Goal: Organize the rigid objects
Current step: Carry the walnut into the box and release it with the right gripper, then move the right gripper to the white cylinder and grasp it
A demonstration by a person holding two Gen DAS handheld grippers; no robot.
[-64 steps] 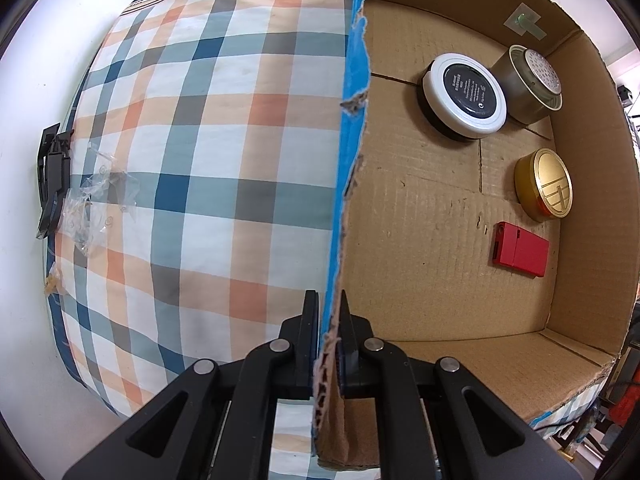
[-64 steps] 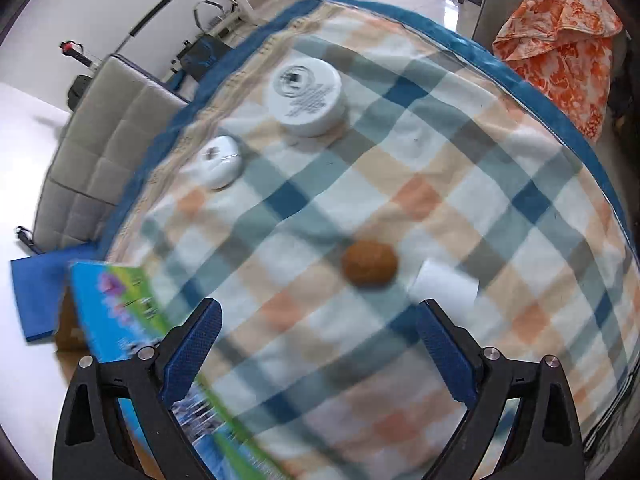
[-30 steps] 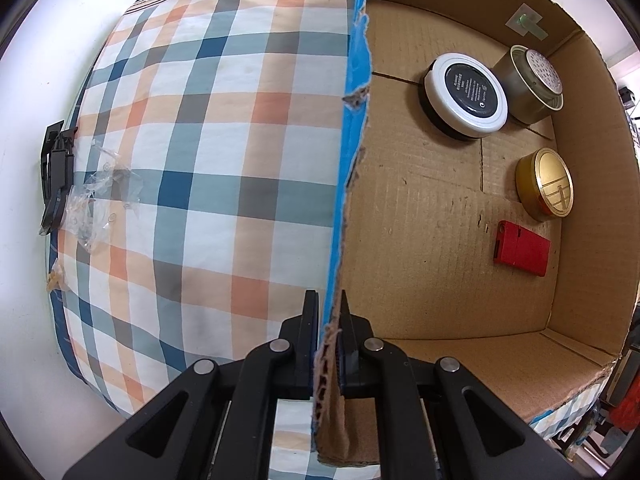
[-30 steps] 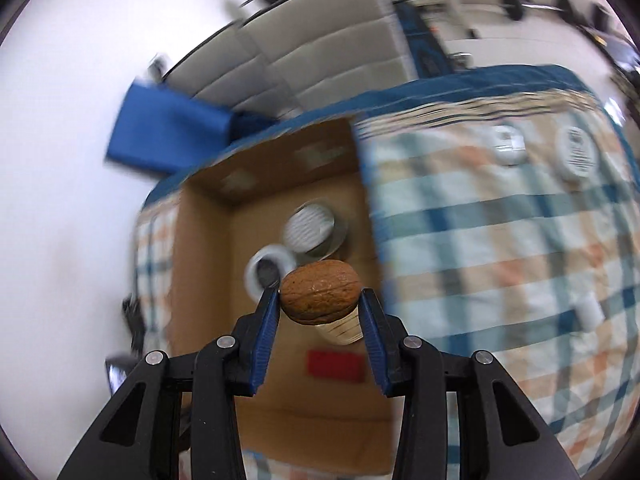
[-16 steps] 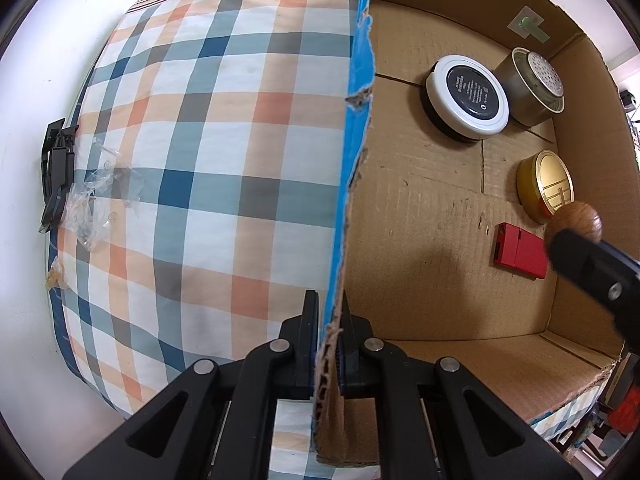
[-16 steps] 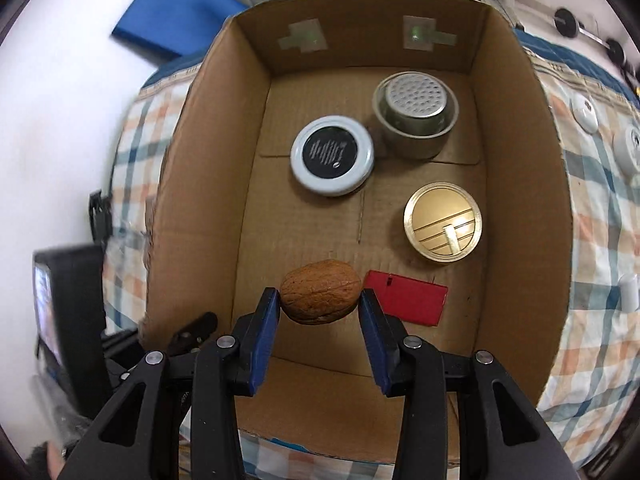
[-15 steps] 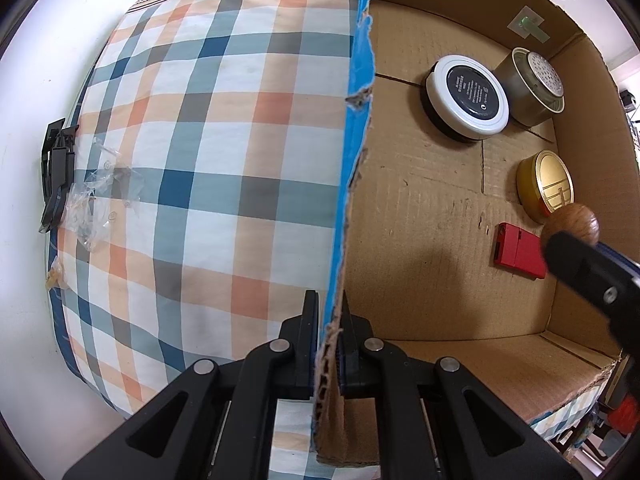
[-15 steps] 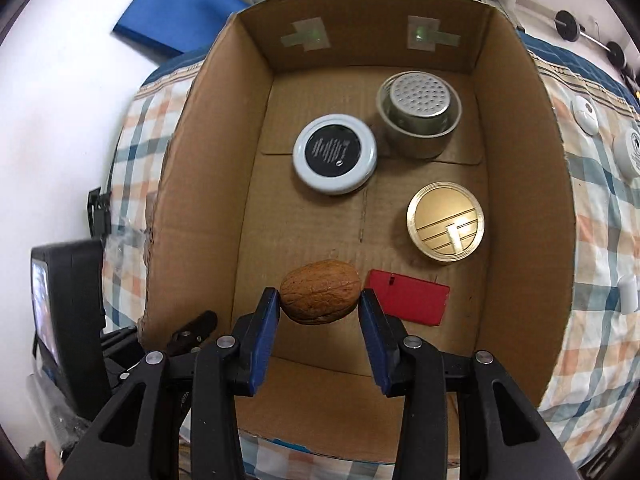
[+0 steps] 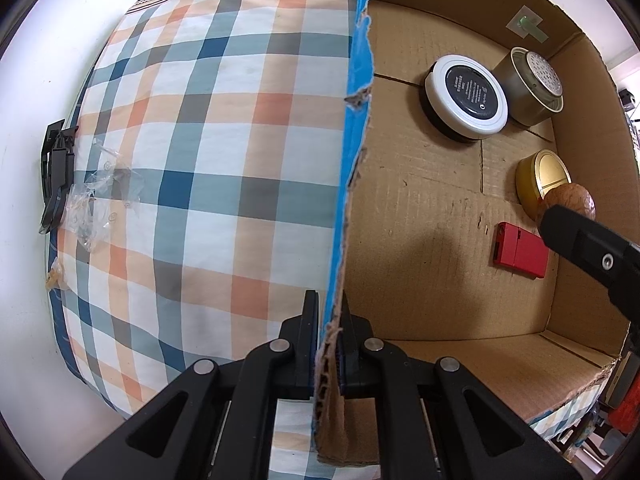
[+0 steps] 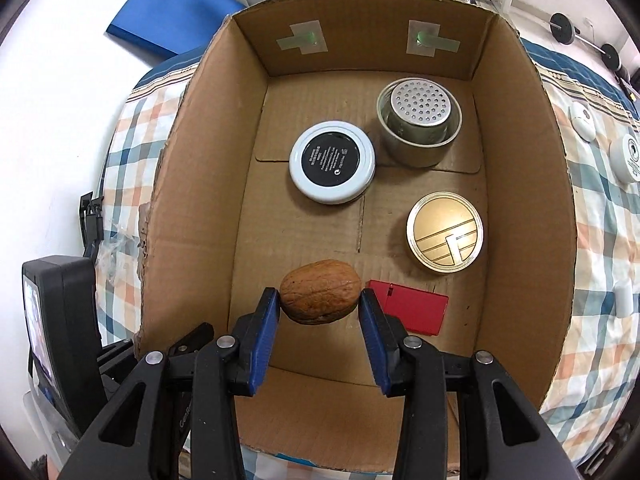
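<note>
While left gripper pinches box wall, right fingers clamp walnut.

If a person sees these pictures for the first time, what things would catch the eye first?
First, the brown walnut gripped in the right claw, held over the open cardboard box. On the box floor behind it lie a shiny gold tin, a flat red case and a white-rimmed black lid. The left claw is clamped on the box's torn side wall, beside the checked cloth.
</note>
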